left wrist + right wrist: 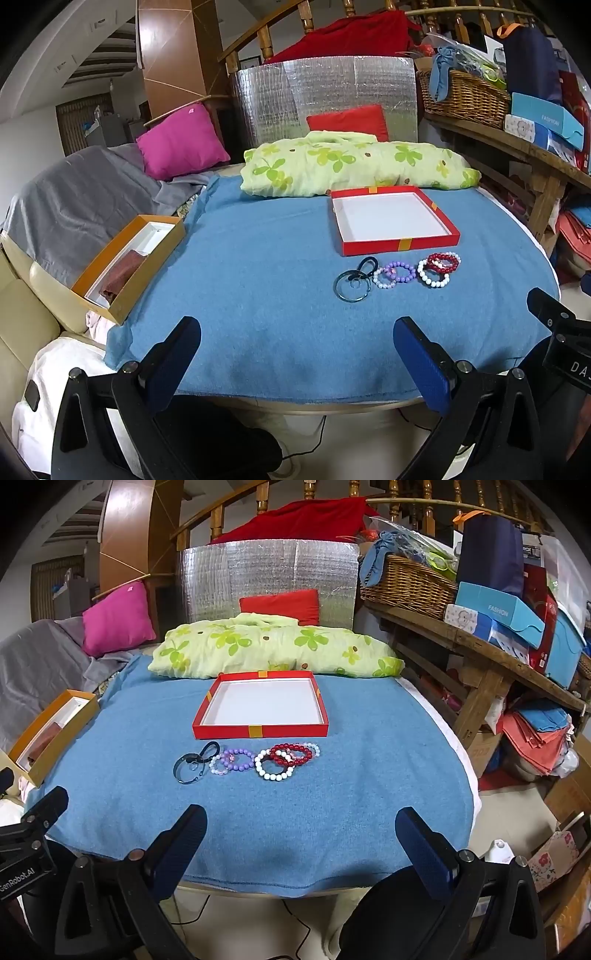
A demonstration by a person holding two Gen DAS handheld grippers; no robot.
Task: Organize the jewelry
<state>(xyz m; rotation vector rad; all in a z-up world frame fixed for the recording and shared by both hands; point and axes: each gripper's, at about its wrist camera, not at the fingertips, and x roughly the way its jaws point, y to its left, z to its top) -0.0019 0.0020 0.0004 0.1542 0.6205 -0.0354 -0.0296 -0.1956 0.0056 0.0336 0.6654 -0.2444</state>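
A shallow red box (395,221) (260,709) with a white inside lies open and empty on the blue cloth. In front of it lies a row of jewelry: a dark bangle (349,287) (189,768) with a black loop, a purple bead bracelet (397,272) (236,760), a white bead bracelet (433,275) (274,766) and a red bead bracelet (443,263) (291,756). My left gripper (297,354) is open and empty above the near table edge. My right gripper (301,843) is open and empty, also at the near edge.
An orange box (127,264) (51,734) with a brown item sits at the table's left edge. A green flowered pillow (354,166) (273,650) lies behind the red box. A wooden bench with a wicker basket (410,583) stands at the right.
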